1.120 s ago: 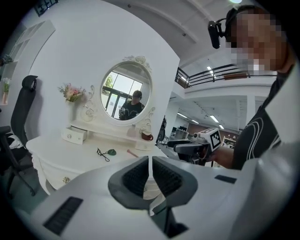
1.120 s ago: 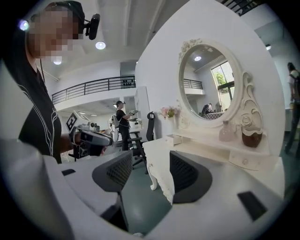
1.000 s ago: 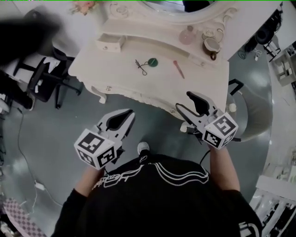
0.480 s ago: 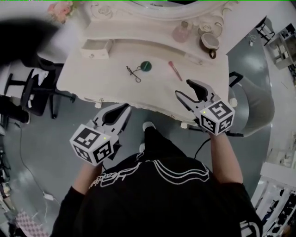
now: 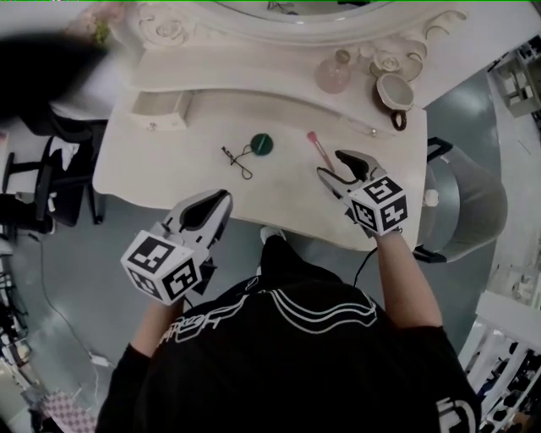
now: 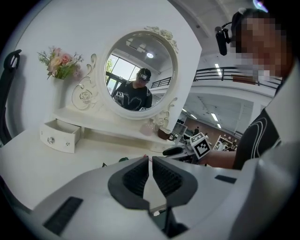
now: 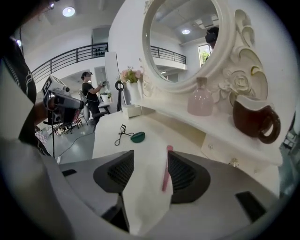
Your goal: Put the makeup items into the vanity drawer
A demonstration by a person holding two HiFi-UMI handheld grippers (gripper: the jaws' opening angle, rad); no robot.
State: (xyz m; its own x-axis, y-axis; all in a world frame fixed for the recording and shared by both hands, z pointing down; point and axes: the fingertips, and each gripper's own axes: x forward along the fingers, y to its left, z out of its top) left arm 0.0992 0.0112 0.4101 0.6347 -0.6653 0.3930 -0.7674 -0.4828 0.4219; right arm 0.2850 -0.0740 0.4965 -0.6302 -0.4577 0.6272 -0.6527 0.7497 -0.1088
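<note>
Lining my right tool up on the stick, which lies on the surface well right of the open drawer, I hold its jaws wide, just now closing a little, so they straddle it untouched; my left tool hangs clenched, empty.

Brightly and evenly lit from ceiling lamps, with the white vanity top nearly washed out. Heavily bent and dark-cornered at the edges of both gripper views.

The tabletop's near left is left bare. Its middle is occupied by a curler, a green disc and a pink stick.
</note>
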